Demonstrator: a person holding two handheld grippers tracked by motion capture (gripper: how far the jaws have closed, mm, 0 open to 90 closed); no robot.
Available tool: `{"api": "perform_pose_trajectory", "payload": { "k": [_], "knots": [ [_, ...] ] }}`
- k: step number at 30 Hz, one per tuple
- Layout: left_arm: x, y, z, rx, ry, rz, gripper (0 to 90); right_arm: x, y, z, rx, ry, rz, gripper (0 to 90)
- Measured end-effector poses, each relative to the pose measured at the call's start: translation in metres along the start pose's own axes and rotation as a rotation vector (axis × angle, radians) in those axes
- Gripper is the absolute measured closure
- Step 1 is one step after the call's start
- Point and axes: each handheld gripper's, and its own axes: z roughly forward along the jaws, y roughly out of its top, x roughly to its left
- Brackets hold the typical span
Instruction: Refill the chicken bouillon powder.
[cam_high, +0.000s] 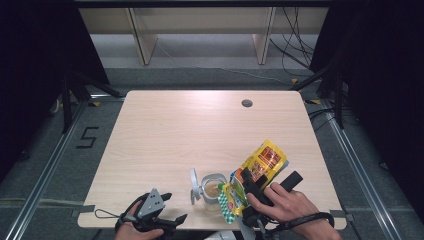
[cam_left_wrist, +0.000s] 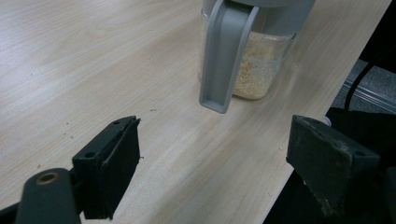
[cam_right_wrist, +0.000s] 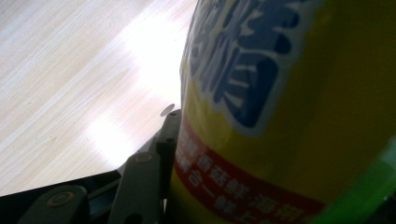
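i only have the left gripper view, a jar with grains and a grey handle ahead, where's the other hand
Observer: The right tongs hold a yellow pouch tilted over the jar.
Operator: is the jar lid on
Observer: No, the jar mouth is open from above; its grey lid hangs to its left.
Operator: how close is the jar to the table edge
Observer: It stands near the front edge of the table, right of the left tongs, which are open and empty.

A pale wooden table (cam_high: 165, 135) carries a clear grain-filled container (cam_high: 214, 189) near its front edge.
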Motion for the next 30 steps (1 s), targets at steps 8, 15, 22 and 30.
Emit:
{"api": "perform_pose_trajectory", "payload": {
  "k": [8,15,22,30],
  "knots": [
    [-0.0001,0.0001,0.0000,-0.004,0.003,0.001,16.6,0.0004,-0.0001,-0.0003,0.000,0.002,0.001,60.4],
    [0.0001,0.0007,-0.0007,-0.003,-0.004,-0.008,16.6,0.0002,0.0000,0.0010,-0.004,0.004,-0.002,60.5],
    [0.0002,0.0004,-0.0006,-0.004,0.002,-0.001,16.6,-0.0002,-0.0002,0.0008,-0.003,0.002,-0.002,60.5],
    [-0.0001,0.0005,-0.0005,-0.008,-0.002,-0.008,16.6,-0.0008,0.0003,0.0005,0.001,0.002,-0.003,60.5]
  ]
}}
